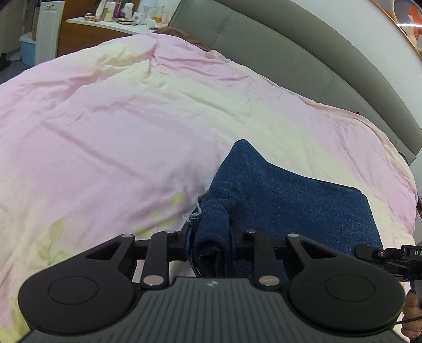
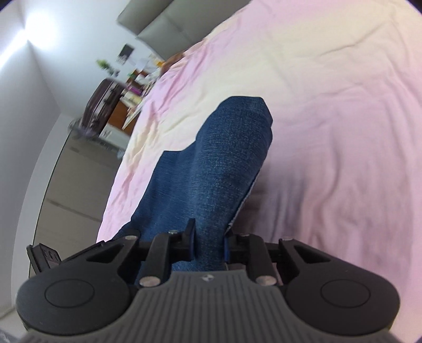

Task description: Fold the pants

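Note:
Dark blue denim pants [image 1: 284, 195] lie on the pink bed cover, stretching away from both grippers. My left gripper [image 1: 211, 245] is shut on a bunched, frayed edge of the pants near the bed's front. My right gripper [image 2: 209, 242] is shut on the near end of the pants [image 2: 216, 163], which run up and away over the bed. The right gripper's tip [image 1: 379, 253] shows at the right edge of the left wrist view, beside the denim.
The pink and cream bed cover [image 1: 132, 126] fills most of both views. A grey padded headboard [image 1: 303, 66] runs along the right. A dresser with bottles [image 1: 110, 18] stands beyond the bed. A white wall and floor [image 2: 66, 171] lie left of the bed.

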A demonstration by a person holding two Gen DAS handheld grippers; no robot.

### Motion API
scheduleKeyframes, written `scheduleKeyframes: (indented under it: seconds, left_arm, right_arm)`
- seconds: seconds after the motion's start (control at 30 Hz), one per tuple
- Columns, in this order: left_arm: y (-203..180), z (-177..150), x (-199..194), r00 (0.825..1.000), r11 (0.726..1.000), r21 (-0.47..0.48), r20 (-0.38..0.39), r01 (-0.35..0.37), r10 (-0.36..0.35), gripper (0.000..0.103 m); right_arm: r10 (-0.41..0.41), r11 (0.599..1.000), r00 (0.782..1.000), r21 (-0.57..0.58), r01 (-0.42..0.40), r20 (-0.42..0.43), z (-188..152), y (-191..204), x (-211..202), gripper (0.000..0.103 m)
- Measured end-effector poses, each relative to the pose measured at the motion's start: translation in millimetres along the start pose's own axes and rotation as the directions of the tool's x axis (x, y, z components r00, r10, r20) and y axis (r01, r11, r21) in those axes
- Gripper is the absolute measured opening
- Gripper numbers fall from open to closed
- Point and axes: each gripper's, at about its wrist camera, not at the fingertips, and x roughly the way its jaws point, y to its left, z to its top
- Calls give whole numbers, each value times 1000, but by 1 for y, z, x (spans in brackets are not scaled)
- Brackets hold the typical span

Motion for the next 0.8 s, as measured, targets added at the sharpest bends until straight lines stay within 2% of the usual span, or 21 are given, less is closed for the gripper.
scheduleKeyframes:
  seconds: [0.17,0.3,0.4,0.57,0.7,0.8]
  left_arm:
    - [11,-36,-29,999,996,-88,31,-4,6,28]
    - [9,-58,-22,999,991,-131,44,15,-10,28]
    - [12,-67,-10,1000,985,-172,30,10,-5,29]
    - [20,-78,11,1000,987,-160,-14,-15,12,32]
    - [15,-74,23,998,989,-141,-54,-40,32,36]
    - [9,-72,29,995,990,-120,-80,-73,63,40]
  right_arm:
    - [32,998,996,-43,-36,-82,-11,7,3,15]
    - [16,996,995,-84,-24,-100,-11,-1,4,15]
    - [-18,998,994,-65,12,-104,-8,-14,7,15]
    - [-88,995,985,-47,82,-145,-22,-35,24,20]
    - [-132,991,982,-4,132,-134,-31,-58,40,27]
    - [-154,988,981,4,156,-120,-35,-62,47,28]
